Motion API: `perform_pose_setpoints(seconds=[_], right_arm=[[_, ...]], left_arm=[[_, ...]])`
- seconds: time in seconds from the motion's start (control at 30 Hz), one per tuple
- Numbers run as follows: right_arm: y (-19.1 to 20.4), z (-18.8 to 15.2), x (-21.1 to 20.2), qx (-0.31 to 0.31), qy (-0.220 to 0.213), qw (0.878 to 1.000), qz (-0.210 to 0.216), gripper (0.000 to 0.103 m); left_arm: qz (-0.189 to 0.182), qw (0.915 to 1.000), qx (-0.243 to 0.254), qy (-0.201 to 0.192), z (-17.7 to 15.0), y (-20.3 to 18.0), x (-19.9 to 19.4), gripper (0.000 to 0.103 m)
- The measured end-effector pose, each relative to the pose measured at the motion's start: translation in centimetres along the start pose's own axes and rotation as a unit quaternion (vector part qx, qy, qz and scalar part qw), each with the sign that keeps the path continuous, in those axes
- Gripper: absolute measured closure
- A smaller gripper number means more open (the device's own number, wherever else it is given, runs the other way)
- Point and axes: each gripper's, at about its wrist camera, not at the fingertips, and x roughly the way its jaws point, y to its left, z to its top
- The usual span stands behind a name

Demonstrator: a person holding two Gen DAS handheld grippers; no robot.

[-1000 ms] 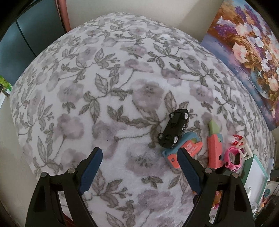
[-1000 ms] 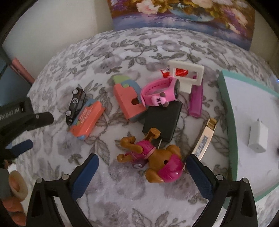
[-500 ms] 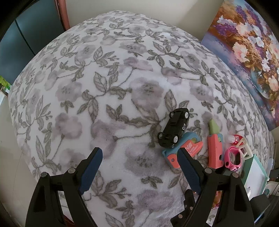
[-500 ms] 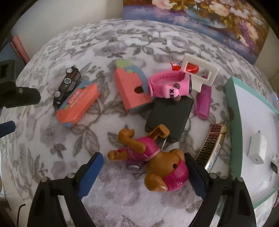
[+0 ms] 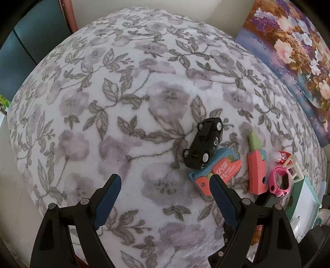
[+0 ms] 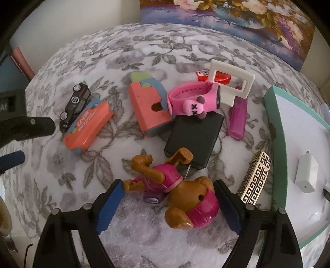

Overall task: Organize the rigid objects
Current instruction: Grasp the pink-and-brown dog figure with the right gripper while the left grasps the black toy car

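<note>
A brown toy dog in a pink outfit (image 6: 177, 191) lies on the flowered blanket (image 6: 103, 61), between the jaws of my right gripper (image 6: 168, 185). The jaws are closing, with one pad by its paw and the other by its head. Beyond it lie a black box (image 6: 196, 136), a pink watch (image 6: 193, 101), a coral block (image 6: 146, 107), an orange case (image 6: 88, 127) and a black toy car (image 6: 75, 107). My left gripper (image 5: 165, 179) stands open over bare blanket, nothing between its fingers. The car (image 5: 204, 144) and the case (image 5: 216, 171) lie just past its right finger.
A teal-rimmed white tray (image 6: 276, 144) at the right holds a white charger (image 6: 306, 173). A gold patterned bar (image 6: 255, 177), a purple tube (image 6: 238, 119), a white frame (image 6: 231, 82) and a small red bottle (image 6: 206, 75) lie nearby. A flower painting (image 6: 237, 14) leans at the back.
My right gripper's jaws have narrowed around the toy dog, which now sits deeper between them. The left gripper has stayed put and open.
</note>
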Motion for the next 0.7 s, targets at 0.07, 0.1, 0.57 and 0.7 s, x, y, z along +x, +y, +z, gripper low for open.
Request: perform_pose_setpoints(seconds=[0.07, 0.1, 0.57, 0.7], right_arm=[[-0.4, 0.2, -0.2, 0.008, -0.001, 1.000, 0.005, 0.021], [-0.6, 0.3, -0.3, 0.011, 0.000, 1.000, 0.009, 0.021], [-3.3, 1.3, -2.1, 0.037, -0.007, 0.999, 0.034, 0.023], [-4.2, 1.2, -3.5, 0.057, -0.013, 0.997, 0.042, 0.022]], left_arm=[[0.000, 1.0000, 0.002, 0.000, 0.0, -0.1, 0.1, 0.015], [0.001, 1.0000, 0.003, -0.001, 0.1, -0.2, 0.1, 0.015], [-0.005, 0.9997, 0.009, -0.020, 0.7, -0.5, 0.0, 0.016], [-0.014, 0.9992, 0.018, -0.033, 1.0, -0.9, -0.1, 0.016]])
